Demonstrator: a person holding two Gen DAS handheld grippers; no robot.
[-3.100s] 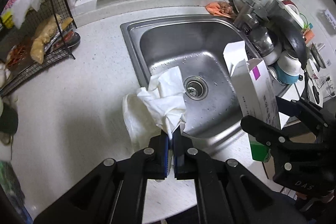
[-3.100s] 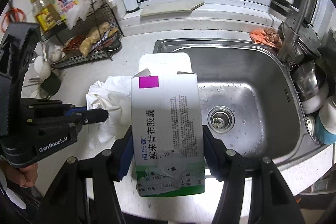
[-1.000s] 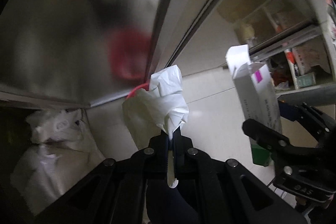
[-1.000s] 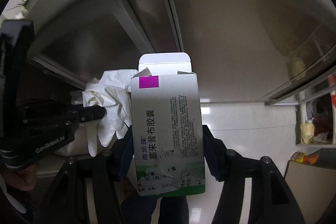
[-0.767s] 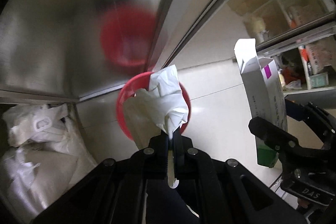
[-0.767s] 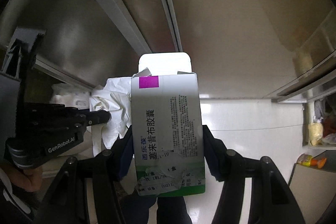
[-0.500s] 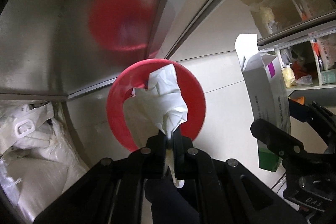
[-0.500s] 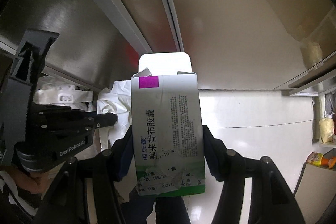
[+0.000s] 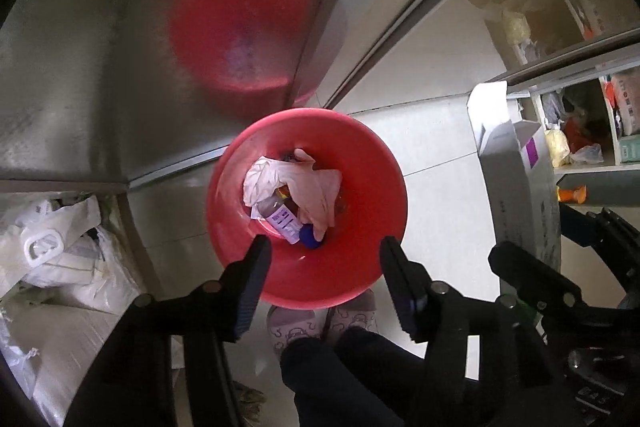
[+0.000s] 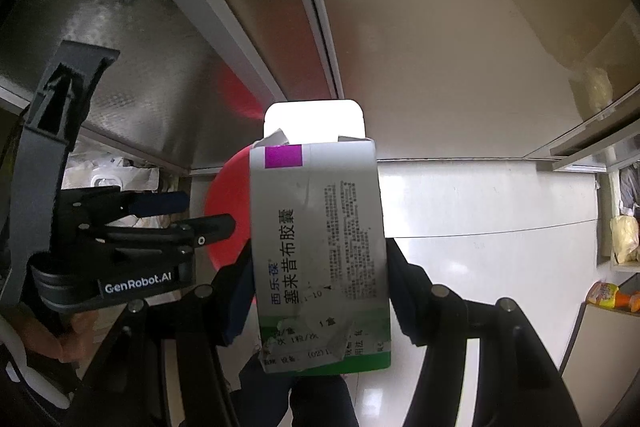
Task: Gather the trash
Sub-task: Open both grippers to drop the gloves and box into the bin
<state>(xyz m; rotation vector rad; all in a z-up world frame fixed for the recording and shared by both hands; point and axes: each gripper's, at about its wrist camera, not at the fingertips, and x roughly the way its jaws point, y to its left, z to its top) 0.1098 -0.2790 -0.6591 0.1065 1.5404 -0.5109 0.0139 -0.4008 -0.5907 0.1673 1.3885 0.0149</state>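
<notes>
With the left gripper just spread and the crumpled tissue lying in the red bin on the floor, the right gripper, fingers pinching the medicine box, probably needs to shift over that bin and let go.

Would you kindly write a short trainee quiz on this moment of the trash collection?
1. True or false: the left tool is open with nothing between its fingers.
2. What does the right tool hold? A) bottle B) box C) bag
3. Where does the white tissue lie?

Key:
1. True. Its jaws have just been opening, and they stand apart above the bin.
2. B, the box, gripped by its sides.
3. In the red bin, on top of other trash.
</notes>
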